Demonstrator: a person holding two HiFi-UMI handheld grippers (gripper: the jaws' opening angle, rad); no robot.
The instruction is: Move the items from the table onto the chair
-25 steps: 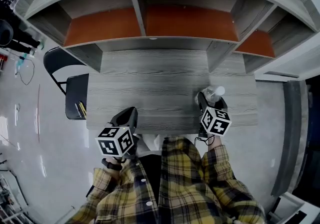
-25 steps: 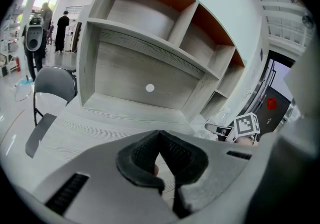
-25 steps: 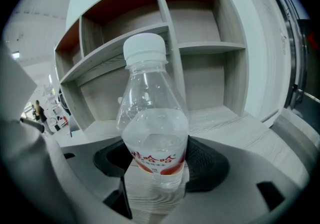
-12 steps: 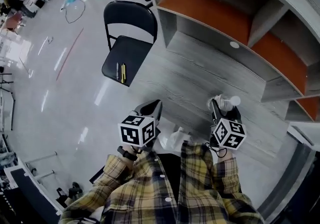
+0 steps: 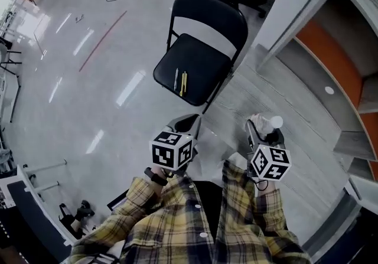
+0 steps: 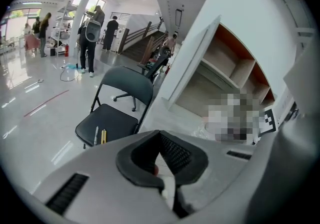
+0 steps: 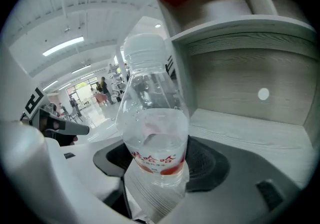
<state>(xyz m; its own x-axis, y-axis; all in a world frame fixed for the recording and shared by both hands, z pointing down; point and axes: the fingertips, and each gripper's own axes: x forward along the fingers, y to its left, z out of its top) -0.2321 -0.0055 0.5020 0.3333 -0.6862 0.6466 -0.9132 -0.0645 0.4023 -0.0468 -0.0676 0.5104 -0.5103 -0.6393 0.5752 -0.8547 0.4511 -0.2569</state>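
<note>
Right claw [image 7: 160,168] is clamped on the water bottle [image 7: 155,118] at its label, upright, above the table [image 5: 295,109]; left claw [image 6: 161,165] is pinched closed, nothing in it that I can see; chair [image 5: 195,68] sits at 11 o'clock of the bottle, two pens [image 5: 180,81] on its seat. Risks, my guess: the thin wall slips mid-swing; set-down lands on the pens and tips. Head view gives the chair's layout; only the right gripper view shows the grip.
</note>
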